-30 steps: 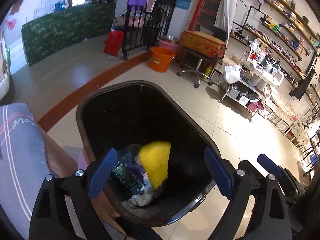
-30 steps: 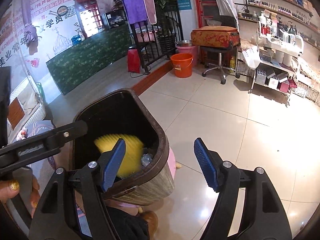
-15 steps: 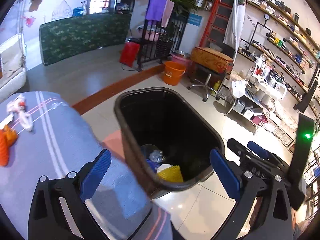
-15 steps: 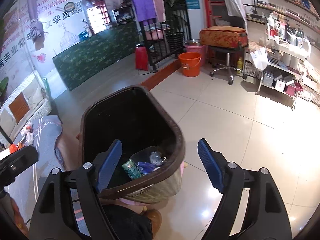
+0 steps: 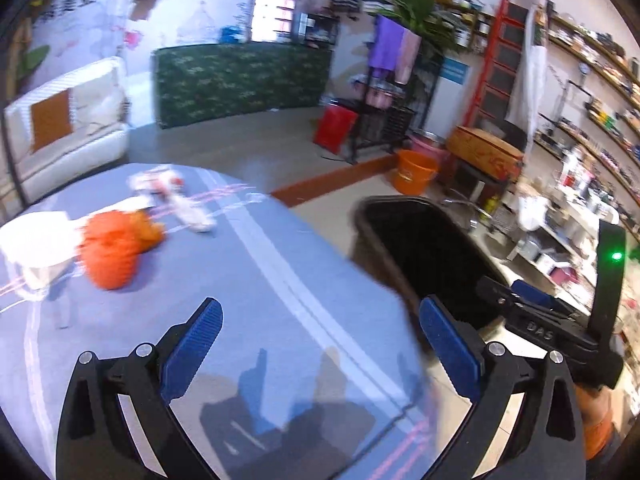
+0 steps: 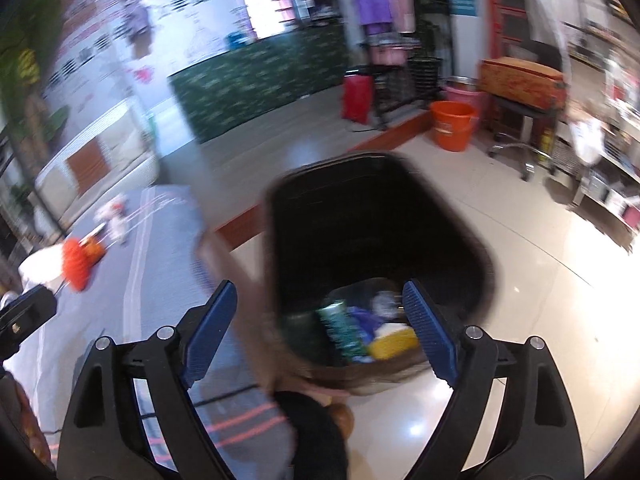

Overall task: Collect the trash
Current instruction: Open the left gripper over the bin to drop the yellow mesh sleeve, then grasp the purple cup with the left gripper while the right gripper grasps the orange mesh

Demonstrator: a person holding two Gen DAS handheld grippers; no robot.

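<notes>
Orange trash (image 5: 112, 252) and white scraps (image 5: 176, 200) lie at the far left of the grey striped worktop (image 5: 248, 280). Left gripper (image 5: 320, 344) — fingers spread wide, empty — hangs over the worktop's near edge. Right gripper (image 6: 318, 328), fingers likewise apart and empty, hangs over the bin (image 6: 376, 184) beside the worktop — wrappers (image 6: 360, 332) inside.

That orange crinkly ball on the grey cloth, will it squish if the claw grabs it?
Probably. The orange ribbed paper-like ball looks hollow and folded, so it would likely crush and feel light. It is blurred, so the material is uncertain. Being round, it might roll on the grey striped cloth if nudged.
</notes>
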